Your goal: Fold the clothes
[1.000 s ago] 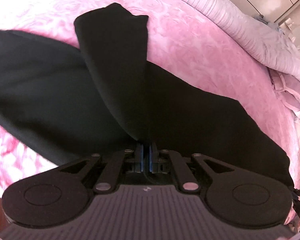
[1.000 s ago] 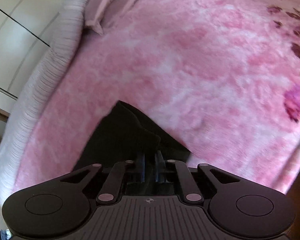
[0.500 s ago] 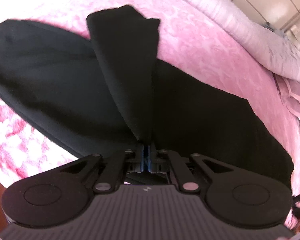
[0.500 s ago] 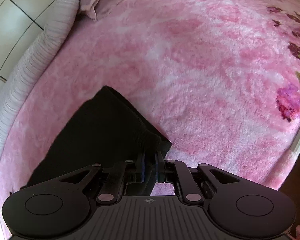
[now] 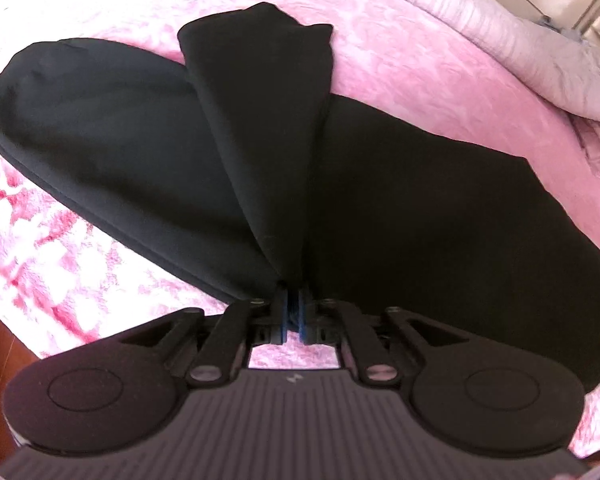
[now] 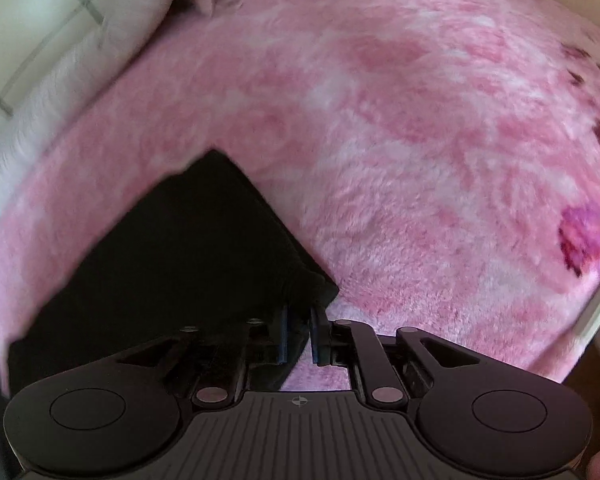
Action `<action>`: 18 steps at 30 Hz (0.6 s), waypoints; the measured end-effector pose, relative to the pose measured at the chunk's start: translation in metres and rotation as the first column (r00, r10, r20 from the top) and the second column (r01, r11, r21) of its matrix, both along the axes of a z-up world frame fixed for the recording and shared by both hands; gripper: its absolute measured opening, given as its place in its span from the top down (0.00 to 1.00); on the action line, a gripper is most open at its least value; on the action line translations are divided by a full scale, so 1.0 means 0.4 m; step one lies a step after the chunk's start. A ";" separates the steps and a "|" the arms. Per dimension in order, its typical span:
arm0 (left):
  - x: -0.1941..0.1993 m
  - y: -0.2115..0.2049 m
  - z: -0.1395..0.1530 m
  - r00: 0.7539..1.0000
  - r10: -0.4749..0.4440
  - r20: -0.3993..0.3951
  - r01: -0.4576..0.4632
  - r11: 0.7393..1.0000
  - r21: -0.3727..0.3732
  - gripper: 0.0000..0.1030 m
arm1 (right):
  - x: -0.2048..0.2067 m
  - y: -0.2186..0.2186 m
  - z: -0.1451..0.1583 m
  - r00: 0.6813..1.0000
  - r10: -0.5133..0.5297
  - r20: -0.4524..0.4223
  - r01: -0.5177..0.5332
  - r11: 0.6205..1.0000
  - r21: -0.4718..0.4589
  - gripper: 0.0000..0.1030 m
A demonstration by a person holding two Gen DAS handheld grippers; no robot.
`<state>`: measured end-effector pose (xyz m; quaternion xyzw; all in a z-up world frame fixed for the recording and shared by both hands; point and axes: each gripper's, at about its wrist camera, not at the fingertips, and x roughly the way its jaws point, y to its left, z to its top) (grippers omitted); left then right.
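Garment: black garment (image 5: 400, 216) lies spread on the pink blanket (image 5: 400, 60), filling the middle of the left wrist view.
Long axis: runs from the rounded end at the left edge of the frame to the lower right edge; a strip of it (image 5: 260, 92) is pulled up across the middle, its free end pointing to the upper centre of the frame.
Right view: a corner of the same black cloth (image 6: 180, 260) points to the upper centre-left; the rest runs off to the lower left.
Left gripper: left gripper (image 5: 291, 312) has its jaws drawn together on the narrow lower end of the raised strip, at lower centre.
Right gripper: right gripper (image 6: 299, 334) has its jaws nearly together with black cloth between them, at the cloth's right-hand edge.
Surroundings: ridged lilac quilt (image 5: 520, 40) lies along the blanket's edge at upper right, well apart from the garment; dark flower prints (image 6: 580, 236) mark the blanket at the right edge of the right view.
Obstructions: blanket around the garment is bare pile on every visible side.
Image quality: right view is motion-blurred at its left edge.
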<state>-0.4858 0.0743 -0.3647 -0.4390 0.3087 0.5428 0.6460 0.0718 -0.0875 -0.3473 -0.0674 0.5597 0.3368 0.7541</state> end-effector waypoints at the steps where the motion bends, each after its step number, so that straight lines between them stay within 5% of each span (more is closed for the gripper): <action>1: 0.004 0.004 0.007 1.000 0.002 -0.005 -0.002 1.000 0.000 0.96 | -0.006 0.008 0.014 0.999 0.009 0.035 -0.008 1.000 -0.018 0.79; 2: 0.007 0.005 0.017 1.000 0.001 -0.009 -0.001 1.000 0.004 0.96 | -0.013 0.016 0.030 0.997 0.017 0.074 -0.015 0.999 -0.036 0.67; 5: -0.002 -0.007 0.064 1.000 -0.022 -0.017 0.023 0.998 0.054 0.95 | -0.034 0.039 0.080 0.981 0.046 0.189 -0.029 0.995 -0.091 0.63; 14: -0.147 0.067 0.111 0.992 0.120 -0.029 -0.116 0.988 0.104 0.95 | -0.217 0.256 0.091 0.932 0.319 0.169 -0.321 0.947 -0.016 0.63; 18: -0.233 0.158 0.093 0.988 0.151 -0.031 -0.146 0.982 0.121 0.95 | -0.330 0.411 0.069 0.906 0.415 0.081 -0.420 0.905 0.071 0.63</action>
